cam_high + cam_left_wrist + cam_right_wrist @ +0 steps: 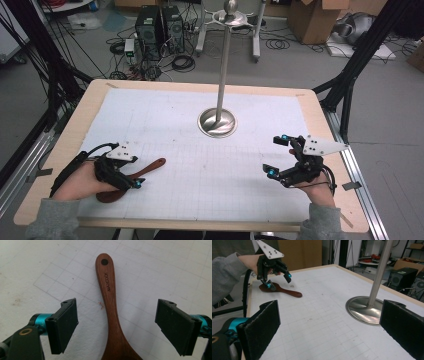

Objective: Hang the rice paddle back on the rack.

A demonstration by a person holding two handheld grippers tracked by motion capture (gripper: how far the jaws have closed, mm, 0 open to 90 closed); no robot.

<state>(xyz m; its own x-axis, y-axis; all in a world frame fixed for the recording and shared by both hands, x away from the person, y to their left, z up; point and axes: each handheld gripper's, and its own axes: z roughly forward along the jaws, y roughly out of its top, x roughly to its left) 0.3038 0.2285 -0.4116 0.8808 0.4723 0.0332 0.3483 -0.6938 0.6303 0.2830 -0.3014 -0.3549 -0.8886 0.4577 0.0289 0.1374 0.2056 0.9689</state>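
Observation:
A dark wooden spoon [150,167] lies flat on the white gridded mat [200,165] at the front left, its handle pointing right and away. My left gripper [134,171] hangs over it, open. In the left gripper view the handle [110,295], with a hole at its tip, runs up between the two black pads [63,322], which stand well clear of it on both sides. My right gripper [274,155] is at the front right, open, with nothing between its pads [262,327]. From the right gripper view, the left gripper [278,280] hovers above the spoon [289,292].
A steel stand with a round base [217,122] and a tall pole [223,65] rises from the middle-back of the mat; its base [362,310] is ahead of the right gripper. The wooden table edge [65,150] frames the mat. Computers, cables and boxes sit on the floor beyond.

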